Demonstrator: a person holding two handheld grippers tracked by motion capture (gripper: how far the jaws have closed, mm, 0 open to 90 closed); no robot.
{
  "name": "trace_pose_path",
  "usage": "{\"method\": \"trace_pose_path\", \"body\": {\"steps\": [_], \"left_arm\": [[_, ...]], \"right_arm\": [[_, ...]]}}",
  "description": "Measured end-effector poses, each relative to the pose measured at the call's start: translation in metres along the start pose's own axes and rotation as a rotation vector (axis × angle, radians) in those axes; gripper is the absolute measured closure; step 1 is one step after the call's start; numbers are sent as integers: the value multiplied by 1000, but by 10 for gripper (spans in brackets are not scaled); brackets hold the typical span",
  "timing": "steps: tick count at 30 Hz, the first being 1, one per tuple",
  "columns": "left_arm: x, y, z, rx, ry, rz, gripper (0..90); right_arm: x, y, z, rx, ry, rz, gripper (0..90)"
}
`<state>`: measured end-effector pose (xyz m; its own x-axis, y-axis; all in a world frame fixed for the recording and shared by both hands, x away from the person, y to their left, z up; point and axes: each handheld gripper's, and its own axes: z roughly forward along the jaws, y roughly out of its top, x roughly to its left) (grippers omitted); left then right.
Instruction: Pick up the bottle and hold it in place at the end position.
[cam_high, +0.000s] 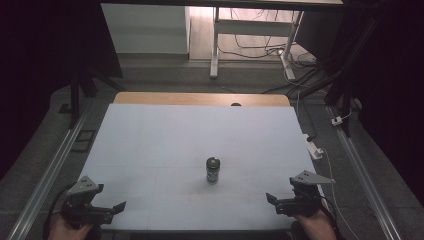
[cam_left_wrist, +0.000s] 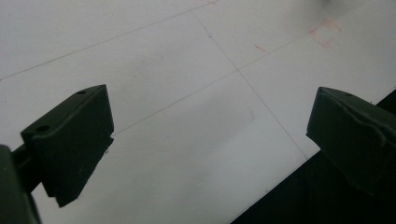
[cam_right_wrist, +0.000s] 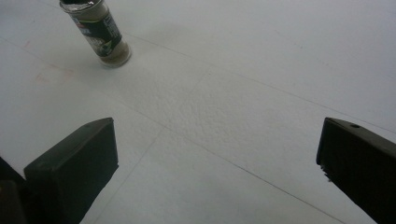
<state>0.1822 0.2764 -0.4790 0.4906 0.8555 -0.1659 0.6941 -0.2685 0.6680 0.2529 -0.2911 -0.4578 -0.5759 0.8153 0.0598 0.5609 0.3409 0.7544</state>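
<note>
A small glass spice jar (cam_high: 213, 170) with a dark lid and dark label stands upright near the middle of the white board (cam_high: 150, 145). In the right gripper view the jar (cam_right_wrist: 98, 35) is at the upper left, well ahead of the jaws. My left gripper (cam_high: 117, 208) rests at the board's near left corner, pointing right, open and empty. Its jaws (cam_left_wrist: 205, 135) stand wide apart over bare board by the front edge. My right gripper (cam_high: 273, 201) sits at the near right corner, pointing left, open (cam_right_wrist: 215, 163) with nothing between its jaws.
Faint red pencil marks (cam_left_wrist: 327, 33) lie on the board in front of the jar. A wooden table edge (cam_high: 200, 98) shows behind the board. A white power strip (cam_high: 314, 149) and cables lie on the floor to the right, and metal rails (cam_high: 50, 170) run along both sides.
</note>
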Motion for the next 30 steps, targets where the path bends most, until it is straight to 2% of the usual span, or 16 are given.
{"method": "trace_pose_path", "body": {"steps": [1,4,15,22,30], "left_arm": [[0,0,0,2,0,4,19],[-1,1,1,13,7,10,19],[-3,1,2,26,6,24,19],[-3,1,2,25,6,23,17],[-2,1,2,26,11,7,2]], "right_arm": [[-1,0,0,4,21,0,0],[-1,0,1,9,34,-8,0],[-4,1,3,35,40,25,0],[-3,1,3,37,34,24,0],[-1,2,5,55,37,1,0]]}}
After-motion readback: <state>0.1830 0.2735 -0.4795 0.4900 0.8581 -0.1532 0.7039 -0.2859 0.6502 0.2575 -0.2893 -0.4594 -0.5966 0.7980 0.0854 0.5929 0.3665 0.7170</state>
